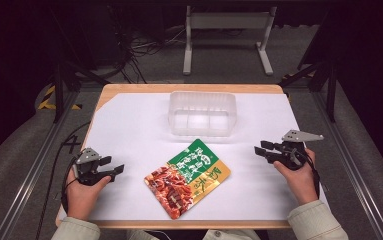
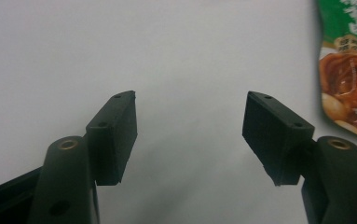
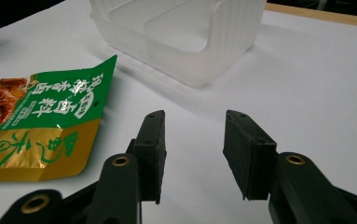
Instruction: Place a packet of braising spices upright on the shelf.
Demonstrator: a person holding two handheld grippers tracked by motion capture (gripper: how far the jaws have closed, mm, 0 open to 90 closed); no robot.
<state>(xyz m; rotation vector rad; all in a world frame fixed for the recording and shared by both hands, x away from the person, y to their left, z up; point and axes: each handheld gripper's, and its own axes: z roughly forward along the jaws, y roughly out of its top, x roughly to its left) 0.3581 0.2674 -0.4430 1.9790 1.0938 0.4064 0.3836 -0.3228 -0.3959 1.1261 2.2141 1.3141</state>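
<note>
High view: snack pouch [image 1: 188,177], green/gold w/ a red food photo, lies flat and skewed at the table's [image 1: 129,92] centre-front on the white sheet [image 1: 129,130]. Clear plastic bin [image 1: 202,113] sits just behind it, apart. Left gripper [image 1: 115,169] rests at the front-left, right gripper [image 1: 259,151] at the right, both well clear of the pouch, each held in a hand.

Left gripper view: jaws spread wide over bare white sheet, nothing between; pouch's [image 2: 348,70] food-photo end shows at the right edge.

Right gripper view: jaws parted, empty. Pouch's [image 3: 41,126] green and gold end lies to the left; bin [image 3: 185,37] beyond has inner dividers, prob. three compartments, though the high view is too soft to confirm.
</note>
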